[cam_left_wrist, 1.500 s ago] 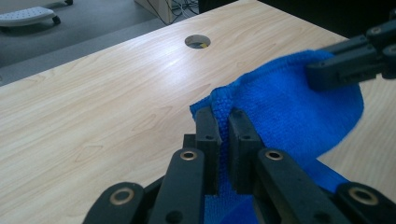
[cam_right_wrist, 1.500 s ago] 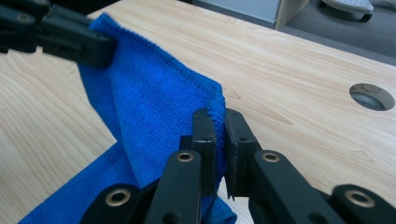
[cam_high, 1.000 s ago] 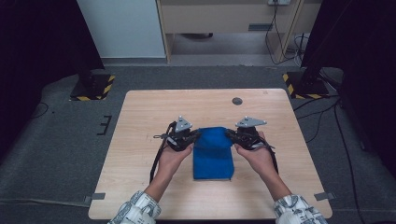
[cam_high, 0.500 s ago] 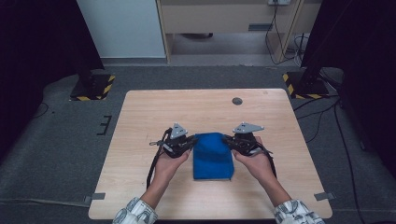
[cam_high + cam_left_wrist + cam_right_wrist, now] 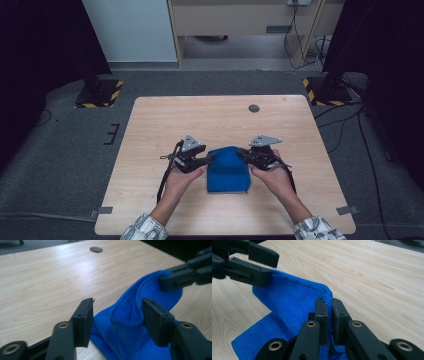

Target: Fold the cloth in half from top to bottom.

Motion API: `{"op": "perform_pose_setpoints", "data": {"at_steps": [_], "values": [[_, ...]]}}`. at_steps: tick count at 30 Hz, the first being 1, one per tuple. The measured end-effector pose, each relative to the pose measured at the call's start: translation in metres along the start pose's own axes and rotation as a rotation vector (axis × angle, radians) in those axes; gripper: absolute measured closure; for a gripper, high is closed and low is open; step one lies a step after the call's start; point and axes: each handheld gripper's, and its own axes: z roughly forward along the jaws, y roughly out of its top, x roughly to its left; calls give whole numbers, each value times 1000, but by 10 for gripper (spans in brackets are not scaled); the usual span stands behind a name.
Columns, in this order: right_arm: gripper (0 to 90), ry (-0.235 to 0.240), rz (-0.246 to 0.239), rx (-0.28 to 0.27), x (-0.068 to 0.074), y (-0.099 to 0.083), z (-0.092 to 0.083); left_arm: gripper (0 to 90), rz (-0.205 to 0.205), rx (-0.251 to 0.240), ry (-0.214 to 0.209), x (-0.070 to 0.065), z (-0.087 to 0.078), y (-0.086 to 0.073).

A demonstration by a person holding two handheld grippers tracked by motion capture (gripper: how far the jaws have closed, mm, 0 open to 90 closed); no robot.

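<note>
At frame centre on desk [image 5: 150, 130]: right gripper [image 5: 327, 305] clenched on blue cloth [image 5: 227, 167] corner; left gripper [image 5: 117, 315] just opening, cloth fold between jaws, seemingly released.

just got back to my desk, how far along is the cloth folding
Done: the blue cloth already lies doubled on the table. In hand: the right tongs pinch its raised far edge, while the left tongs have just been opening, their pads off the cloth. Left: probably laying that edge flat.

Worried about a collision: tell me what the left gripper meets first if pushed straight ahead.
Probably the blue cloth, a raised fold of which already stands between the left gripper's open fingers; beyond it, the right gripper pinches the same cloth.
</note>
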Motion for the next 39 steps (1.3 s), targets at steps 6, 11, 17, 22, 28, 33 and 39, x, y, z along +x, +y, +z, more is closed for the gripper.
{"op": "perform_pose_setpoints", "data": {"at_steps": [6,11,17,22,28,33,39], "values": [[846,10,-9,7,3,-3,0,408,-33,-56,9,5,-8,6],[845,20,-11,5,7,-7,-1,380,-63,-40,48,15,-7,4],[842,30,-10,11,10,-15,-2,367,-61,-2,90,23,0,-4],[826,45,-3,15,13,-24,-5,364,-37,38,112,23,7,-12],[801,59,0,24,14,-34,-9,361,-37,49,110,21,11,-17],[772,69,16,36,13,-42,-12,354,-19,60,99,16,12,-20],[757,70,2,45,16,-47,-15,352,4,76,96,9,14,-26]]}}
